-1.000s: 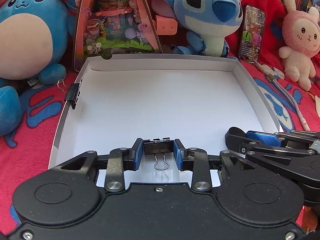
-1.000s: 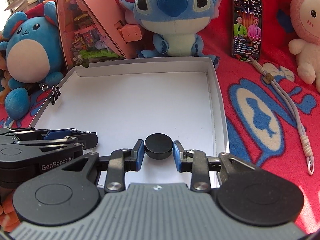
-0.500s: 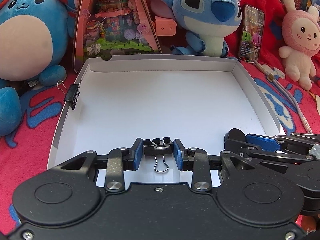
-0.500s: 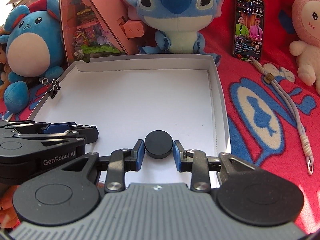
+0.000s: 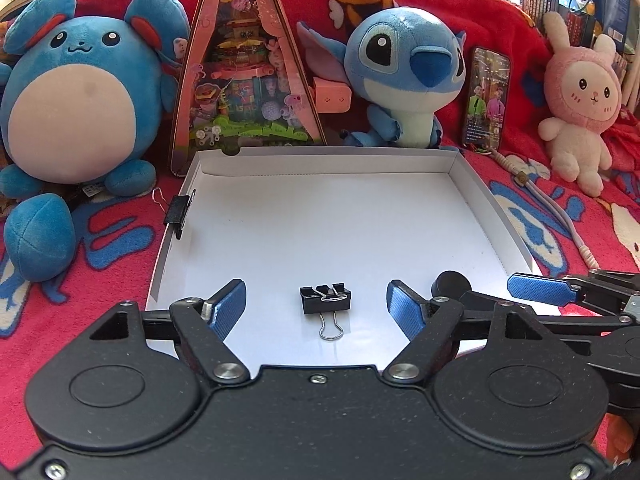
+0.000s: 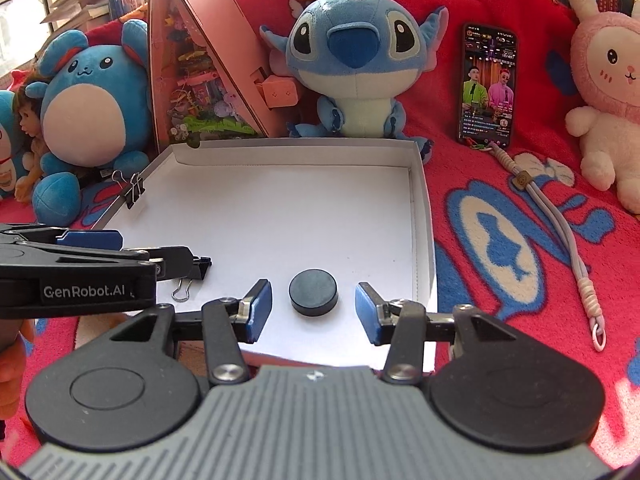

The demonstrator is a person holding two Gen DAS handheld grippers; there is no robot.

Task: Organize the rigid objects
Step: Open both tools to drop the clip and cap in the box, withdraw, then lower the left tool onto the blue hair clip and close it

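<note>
A black binder clip (image 5: 326, 300) lies on the floor of the shallow white box (image 5: 320, 156), between the blue pads of my left gripper (image 5: 316, 310). Its jaws are opening and stand clear of the clip. In the right wrist view a black round puck (image 6: 314, 293) rests on the box floor near its right wall (image 6: 422, 216). My right gripper (image 6: 314, 311) straddles the puck, jaws opening, pads apart from it. The same binder clip (image 6: 191, 271) shows partly behind the left gripper's body. The puck (image 5: 452, 280) peeks out past the left gripper's right finger.
A second binder clip (image 5: 179, 210) is clamped on the box's left wall. Behind the box stand a round blue plush (image 5: 76, 100), a triangular pink toy pack (image 5: 244, 76), a blue big-eared plush (image 5: 408, 76), a phone (image 5: 486, 96) with a strap, and a pink bunny plush (image 5: 580, 100). A red blanket lies under everything.
Both grippers have opened and let go: the binder clip and the puck now lie free on the box floor. Both grippers have also pulled back and risen a little.
</note>
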